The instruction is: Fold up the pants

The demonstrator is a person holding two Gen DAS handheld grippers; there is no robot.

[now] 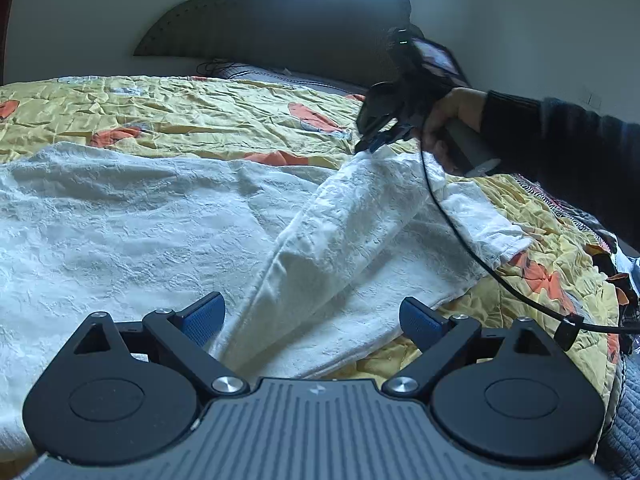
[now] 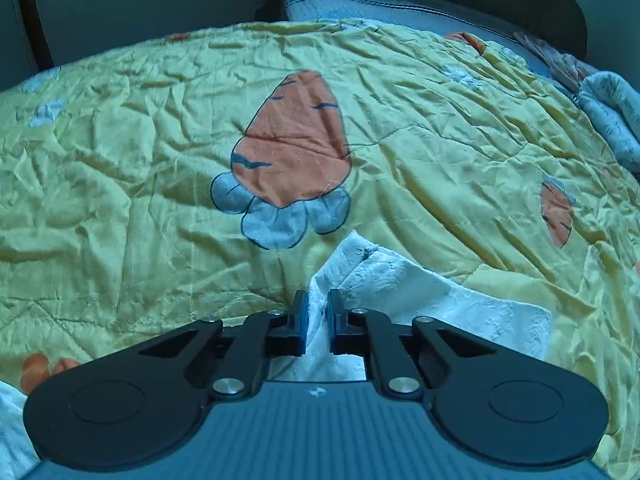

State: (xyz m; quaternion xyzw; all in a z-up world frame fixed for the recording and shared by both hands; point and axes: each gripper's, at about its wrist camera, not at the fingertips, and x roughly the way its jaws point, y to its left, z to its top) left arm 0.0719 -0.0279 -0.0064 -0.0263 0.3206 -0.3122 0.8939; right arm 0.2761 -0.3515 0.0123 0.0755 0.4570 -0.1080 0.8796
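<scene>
White textured pants [image 1: 132,232] lie spread on the bed. My left gripper [image 1: 314,320] is open and empty, low over the pants near a raised fold. My right gripper [image 1: 372,142] is held by a hand at the far right and is shut on the end of one pant leg [image 1: 360,208], lifting it off the bed. In the right wrist view the right gripper [image 2: 318,312] pinches the white pants fabric [image 2: 400,280] between its blue pads; the fabric hangs below and to the right.
A yellow quilt [image 1: 180,108] with orange carrot prints [image 2: 296,140] covers the bed. A dark headboard [image 1: 280,20] stands behind. A black cable [image 1: 472,248] runs from the right gripper across the pants. A grey-blue blanket [image 2: 612,112] lies at the right.
</scene>
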